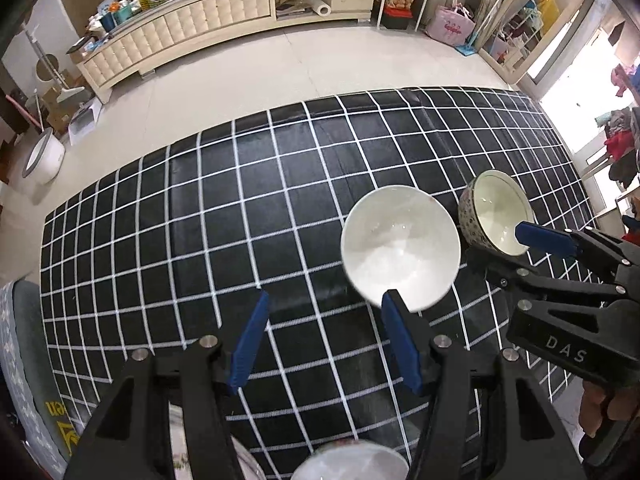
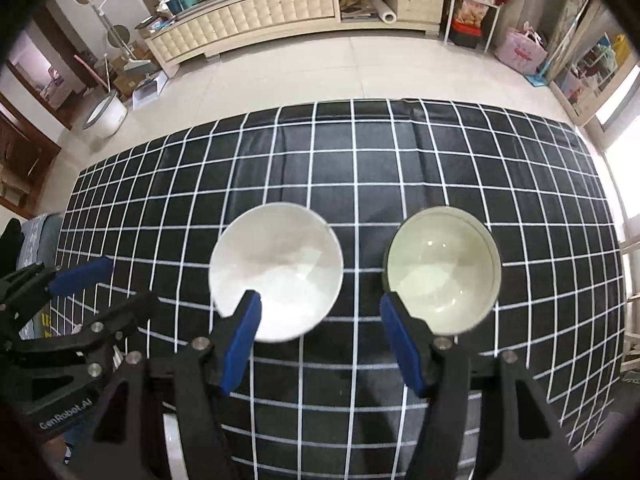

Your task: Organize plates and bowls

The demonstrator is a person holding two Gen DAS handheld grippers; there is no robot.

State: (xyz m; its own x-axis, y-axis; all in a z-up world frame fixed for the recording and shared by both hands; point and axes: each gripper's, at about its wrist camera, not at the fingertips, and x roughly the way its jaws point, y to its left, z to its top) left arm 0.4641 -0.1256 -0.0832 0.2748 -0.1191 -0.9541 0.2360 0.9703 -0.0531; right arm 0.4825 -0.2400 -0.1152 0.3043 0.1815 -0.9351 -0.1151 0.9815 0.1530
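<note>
With both grippers (image 1: pixel 324 340) (image 2: pixel 320 344) hovering agape and empty, the right should be straddling the green bowl's (image 2: pixel 444 268) near rim squarely before closing, avoiding the white bowl (image 2: pixel 280 268).

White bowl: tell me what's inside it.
The white bowl looks empty, only glare on its glaze. The right tool has one fingertip in front of the near rim, hiding that part.

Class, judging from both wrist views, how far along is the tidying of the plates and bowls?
Done: nothing looks stacked; the white bowl and the patterned bowl sit apart on the checked cloth. In hand: nothing; the left gripper and right gripper hang open above the cloth. Left: both bowls, plus another dish at the left view's bottom edge.
</note>
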